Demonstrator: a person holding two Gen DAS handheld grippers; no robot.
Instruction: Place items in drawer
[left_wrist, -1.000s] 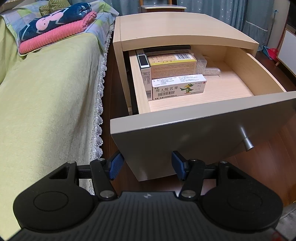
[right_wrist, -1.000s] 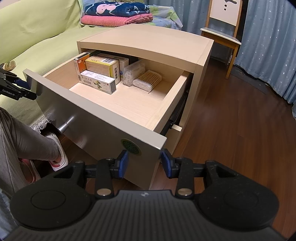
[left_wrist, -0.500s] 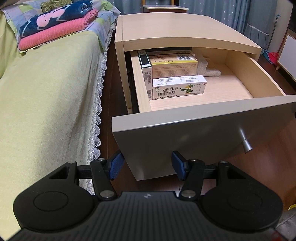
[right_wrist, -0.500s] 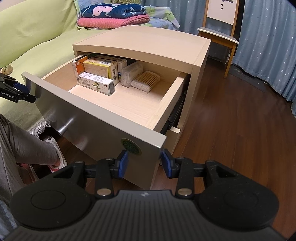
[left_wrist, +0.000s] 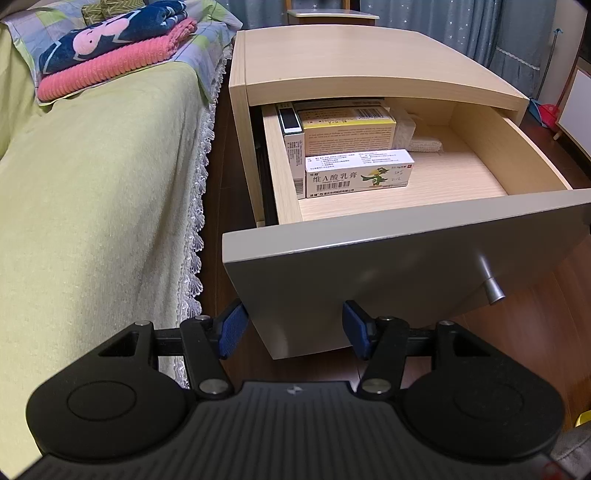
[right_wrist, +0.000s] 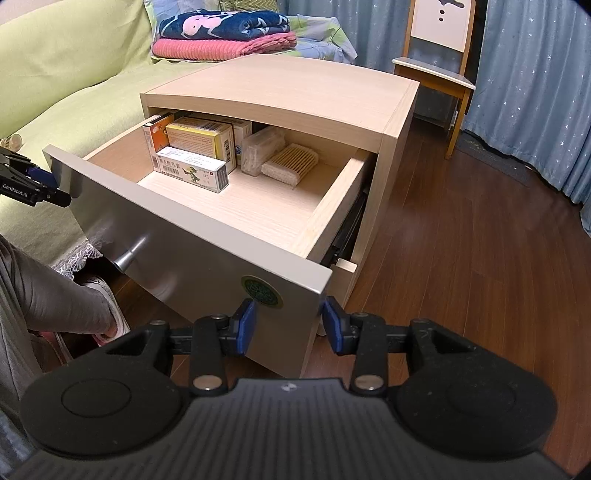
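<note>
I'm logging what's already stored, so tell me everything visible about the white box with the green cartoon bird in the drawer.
The white box is a long, slim carton, apparently cardboard, printed with green Chinese characters, a barcode and a green cartoon bird. It lies closed on one long edge on the drawer floor, in the left rear part, printed face toward the drawer front. Its back rests against the yellow box; its left end meets a narrow upright carton. No gripper touches it.

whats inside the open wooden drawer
Inside the open wooden drawer: white ointment box with green cartoon, yellow box, orange-white box, clear swab case, cotton swab pack. Further back is hidden.
</note>
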